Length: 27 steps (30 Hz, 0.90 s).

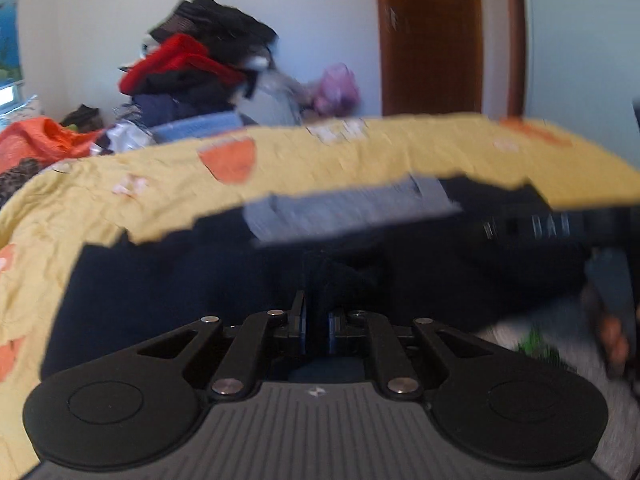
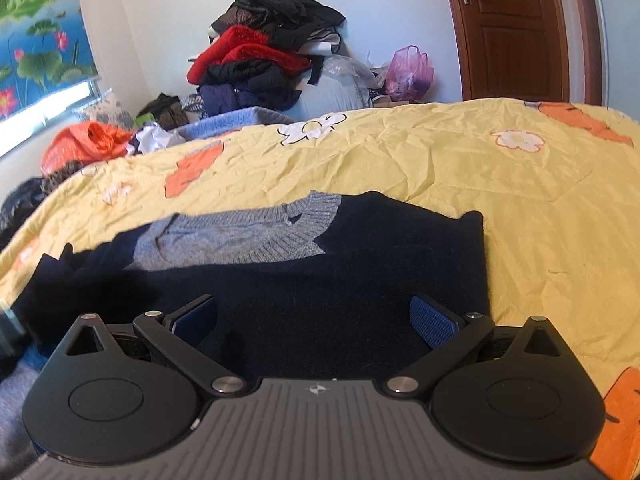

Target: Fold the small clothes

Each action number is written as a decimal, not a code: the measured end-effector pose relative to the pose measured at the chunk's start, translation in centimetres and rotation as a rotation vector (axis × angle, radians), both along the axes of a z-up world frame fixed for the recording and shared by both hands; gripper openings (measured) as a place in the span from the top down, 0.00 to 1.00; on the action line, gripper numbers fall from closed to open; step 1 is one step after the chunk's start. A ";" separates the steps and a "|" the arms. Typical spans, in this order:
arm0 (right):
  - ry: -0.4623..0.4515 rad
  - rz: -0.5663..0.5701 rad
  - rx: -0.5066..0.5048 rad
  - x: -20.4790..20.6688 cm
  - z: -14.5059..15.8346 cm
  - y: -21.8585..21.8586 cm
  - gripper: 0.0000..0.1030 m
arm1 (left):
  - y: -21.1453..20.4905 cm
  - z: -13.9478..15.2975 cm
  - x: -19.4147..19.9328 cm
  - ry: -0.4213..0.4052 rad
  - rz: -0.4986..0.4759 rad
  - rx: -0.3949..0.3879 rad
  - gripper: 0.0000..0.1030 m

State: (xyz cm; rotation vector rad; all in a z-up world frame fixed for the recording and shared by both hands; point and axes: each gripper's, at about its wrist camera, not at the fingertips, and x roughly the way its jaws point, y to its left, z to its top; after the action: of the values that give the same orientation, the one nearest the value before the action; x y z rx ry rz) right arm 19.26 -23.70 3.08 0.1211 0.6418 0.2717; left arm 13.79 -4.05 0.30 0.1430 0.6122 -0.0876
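Observation:
A small navy sweater (image 2: pixel 360 264) with a grey knit collar (image 2: pixel 244 236) lies flat on the yellow bedspread (image 2: pixel 460 168). My right gripper (image 2: pixel 314 320) is open just above the sweater's lower middle, its blue pads (image 2: pixel 434 320) wide apart and empty. In the blurred left wrist view my left gripper (image 1: pixel 316 320) is shut on a bunch of the navy sweater (image 1: pixel 180 300), near its grey collar (image 1: pixel 352 208). The other gripper (image 1: pixel 560 228) shows at the right edge of that view.
A heap of red, black and navy clothes (image 2: pixel 264 56) stands against the far wall beyond the bed. An orange garment (image 2: pixel 88 140) lies at the left, a pink plastic bag (image 2: pixel 410 70) by the wooden door (image 2: pixel 516 32).

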 end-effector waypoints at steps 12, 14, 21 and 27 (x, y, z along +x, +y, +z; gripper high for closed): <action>0.034 0.006 0.003 0.3 0.6 0.1 0.00 | 8.2 0.8 -7.3 -0.059 0.017 -0.348 0.07; 0.084 -0.012 0.070 0.4 2.3 0.3 0.01 | 9.8 -0.4 -7.7 -0.028 0.071 -0.391 0.07; 0.360 0.237 0.375 2.1 3.2 5.5 0.11 | 12.1 -1.2 -7.2 -0.010 0.195 -0.511 0.07; 0.391 0.236 0.202 2.6 1.8 9.4 0.20 | 12.1 -1.2 -7.6 -0.018 0.199 -0.511 0.07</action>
State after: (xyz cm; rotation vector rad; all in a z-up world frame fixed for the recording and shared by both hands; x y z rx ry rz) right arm 21.89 -14.26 4.83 0.2978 1.0188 0.5487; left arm 6.23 8.02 -0.85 -0.4111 0.5666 -0.0477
